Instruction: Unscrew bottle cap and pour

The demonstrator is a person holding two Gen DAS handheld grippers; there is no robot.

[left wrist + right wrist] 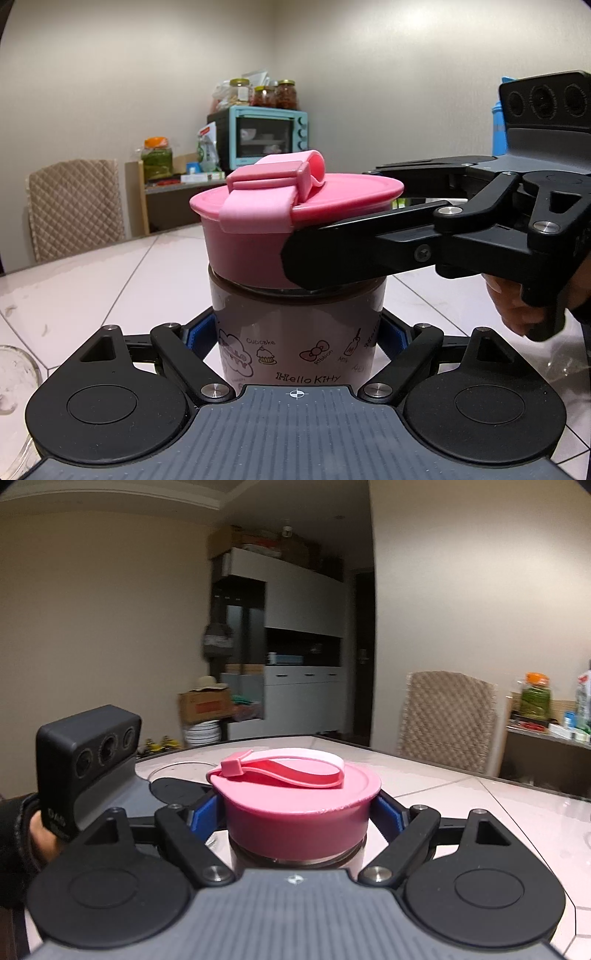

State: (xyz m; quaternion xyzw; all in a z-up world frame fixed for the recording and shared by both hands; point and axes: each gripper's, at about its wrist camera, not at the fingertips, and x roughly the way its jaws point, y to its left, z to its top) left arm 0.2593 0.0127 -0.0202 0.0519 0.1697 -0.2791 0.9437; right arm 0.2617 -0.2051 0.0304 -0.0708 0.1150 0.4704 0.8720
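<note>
The bottle (pixel 295 339) stands upright on the table (pixel 92 280), straight ahead of the left gripper (pixel 297 334) and between its fingers. The blue pads (pixel 194 338) press on the printed body from both sides, well below the cap (pixel 255 240), so the left gripper is clamped on the bottle.

The right gripper (pixel 297 812) comes in from the left gripper's right side, at cap height. In the right wrist view the pink cap (pixel 299 812) sits dead centre between its fingers, and the blue pads (pixel 205 812) bear on the cap's wall on either side: it is closed on the cap. In the left wrist view one black finger (pixel 332 254) of the right gripper crosses the near right side of the cap, just above the bottle's dark neck ring.

A pink strap (pixel 295 768) lies looped on top of the cap, above both sets of fingers. The cap sits level on the bottle.

A glass rim (pixel 18 373) shows at the left gripper's lower left.
</note>
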